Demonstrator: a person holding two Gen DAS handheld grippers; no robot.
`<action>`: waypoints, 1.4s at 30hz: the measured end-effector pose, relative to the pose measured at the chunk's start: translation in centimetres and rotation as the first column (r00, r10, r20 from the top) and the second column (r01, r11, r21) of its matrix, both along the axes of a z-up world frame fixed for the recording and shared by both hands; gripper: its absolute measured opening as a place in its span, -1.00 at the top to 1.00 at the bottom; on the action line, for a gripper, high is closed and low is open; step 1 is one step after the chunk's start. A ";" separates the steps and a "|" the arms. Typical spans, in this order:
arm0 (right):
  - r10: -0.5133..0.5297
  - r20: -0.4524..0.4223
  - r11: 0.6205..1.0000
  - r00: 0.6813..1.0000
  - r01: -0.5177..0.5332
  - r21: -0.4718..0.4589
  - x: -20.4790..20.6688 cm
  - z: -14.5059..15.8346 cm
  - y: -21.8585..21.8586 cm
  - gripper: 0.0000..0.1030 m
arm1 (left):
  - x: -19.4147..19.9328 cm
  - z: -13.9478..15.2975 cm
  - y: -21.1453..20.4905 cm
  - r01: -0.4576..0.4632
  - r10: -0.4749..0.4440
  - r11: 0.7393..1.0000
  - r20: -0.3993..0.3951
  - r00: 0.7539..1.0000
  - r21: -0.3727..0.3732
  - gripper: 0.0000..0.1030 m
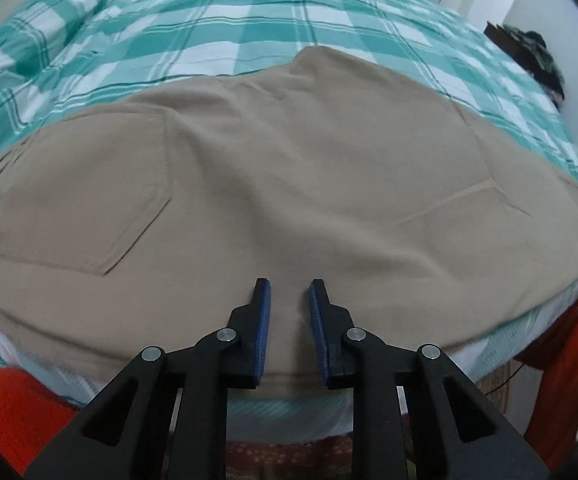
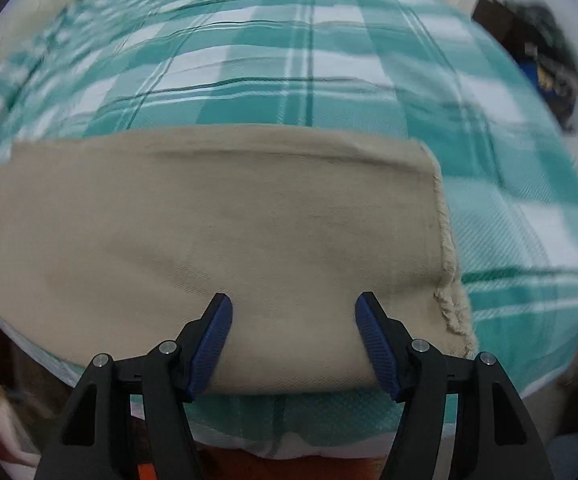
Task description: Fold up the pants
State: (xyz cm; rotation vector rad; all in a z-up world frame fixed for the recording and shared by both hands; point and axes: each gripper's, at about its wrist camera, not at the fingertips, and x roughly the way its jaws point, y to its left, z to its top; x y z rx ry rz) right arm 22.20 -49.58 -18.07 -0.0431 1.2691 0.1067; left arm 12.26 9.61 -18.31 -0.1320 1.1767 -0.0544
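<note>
Tan pants [image 1: 289, 184] lie flat on the bed — back pocket [image 1: 85, 196] up, hem [image 2: 449, 264] frayed.

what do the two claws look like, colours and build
Both match. The left claw and right claw each have black plastic linkage arms joined by round silver pivot pins, ending in two tapered black fingers lined with ribbed dark blue pads. No cables or markings show on either. Orange-red fabric, possibly the person's clothing, shows at the frame edges.
</note>
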 end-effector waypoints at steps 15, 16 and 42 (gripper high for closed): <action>-0.008 0.006 1.000 1.000 0.008 0.011 0.1 -0.4 0.0 -0.40 | -0.1 -0.2 0.3 -0.007 0.008 1.000 0.017 1.000 -0.028 0.60; -0.013 0.006 1.000 1.000 0.013 0.014 0.1 -0.4 -0.1 -0.40 | -0.2 -0.1 0.3 -0.006 0.006 1.000 0.017 1.000 -0.028 0.60; -0.025 0.008 1.000 1.000 0.024 0.005 0.0 -0.4 0.3 -0.42 | -1.6 0.6 1.8 -0.012 0.009 0.996 -0.036 0.999 -0.083 0.57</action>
